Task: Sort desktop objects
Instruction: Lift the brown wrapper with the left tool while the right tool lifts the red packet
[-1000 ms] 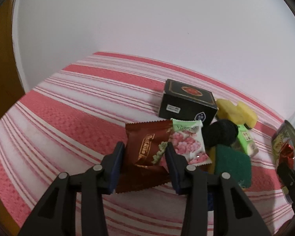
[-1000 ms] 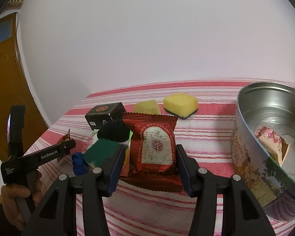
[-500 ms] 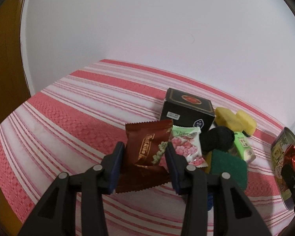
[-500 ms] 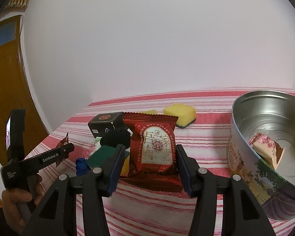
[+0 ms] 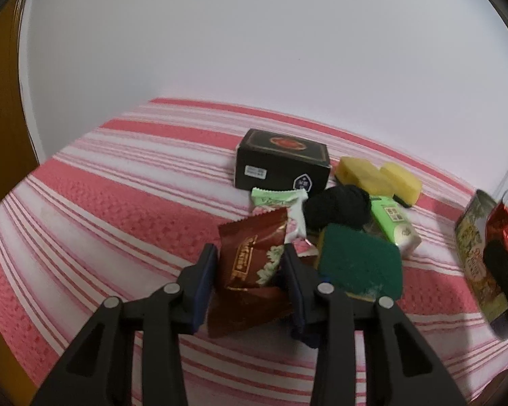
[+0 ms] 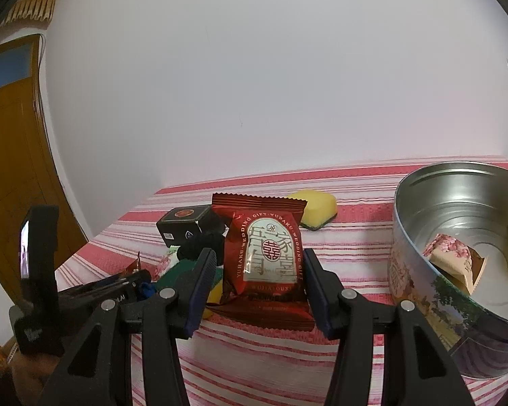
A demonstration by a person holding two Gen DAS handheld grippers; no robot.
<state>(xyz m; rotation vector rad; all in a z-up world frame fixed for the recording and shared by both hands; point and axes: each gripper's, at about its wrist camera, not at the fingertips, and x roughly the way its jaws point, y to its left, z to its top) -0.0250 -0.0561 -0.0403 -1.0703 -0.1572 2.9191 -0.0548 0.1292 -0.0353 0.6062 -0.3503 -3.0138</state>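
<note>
Both packets lifted higher off cloth vs 1 s ago | L gripper (image 5: 250, 267) clamped on brown packet (image 5: 250, 257) | R gripper (image 6: 259, 280) clamped on red packet (image 6: 271, 257), left of tin (image 6: 433, 270) | tip: clear rim, drop inside beside pink packet (image 6: 453, 264).

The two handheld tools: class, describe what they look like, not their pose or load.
Each tool, left tool and right tool, has matte black angular linkage arms with triangular cutouts and silver round pivot pins. The fingers carry dark blue ridged pads. No cables or sleeves show.
</note>
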